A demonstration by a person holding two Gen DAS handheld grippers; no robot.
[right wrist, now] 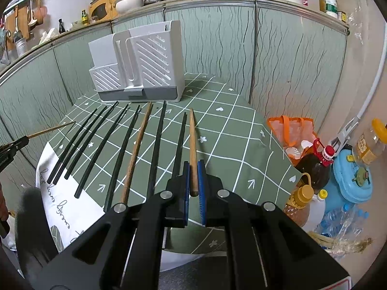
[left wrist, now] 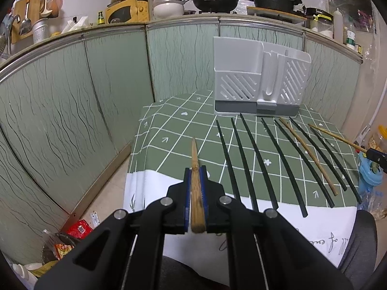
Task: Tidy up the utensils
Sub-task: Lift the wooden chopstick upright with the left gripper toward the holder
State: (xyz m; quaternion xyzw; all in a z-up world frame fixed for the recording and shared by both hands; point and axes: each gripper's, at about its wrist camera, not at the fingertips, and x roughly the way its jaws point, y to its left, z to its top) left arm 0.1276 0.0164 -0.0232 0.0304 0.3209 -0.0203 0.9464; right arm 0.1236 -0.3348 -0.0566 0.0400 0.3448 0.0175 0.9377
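Here, the rack (left wrist: 261,77) stands upright at the far edge of the worktop (left wrist: 174,145), on a green checked cloth, and serves as the landmark.

Left of the rack and nearer the camera, the left tongs (left wrist: 195,169) are clamped on a wooden chopstick (left wrist: 195,166). The stick lies lengthwise between the blue pads (left wrist: 186,193), with its tip projecting forward above the cloth. In the right wrist view, these tongs show at the left frame edge with the stick tip pointing toward the rack.

In front of the rack, a row of black chopsticks (left wrist: 256,157) lies fanned on the cloth, tips toward the rack base. One brown chopstick (left wrist: 307,154) lies among them, right of the row's middle.

Right of the rack and nearer the camera, the right tongs (right wrist: 193,166) are clamped on a second wooden chopstick (right wrist: 192,145). Its tip points toward the rack, just beside the outermost black stick. In the left wrist view, these tongs (left wrist: 372,154) show at the right frame edge.

Beyond the worktop's right edge, bottles (right wrist: 314,169) and an orange bag (right wrist: 290,130) stand on the floor.
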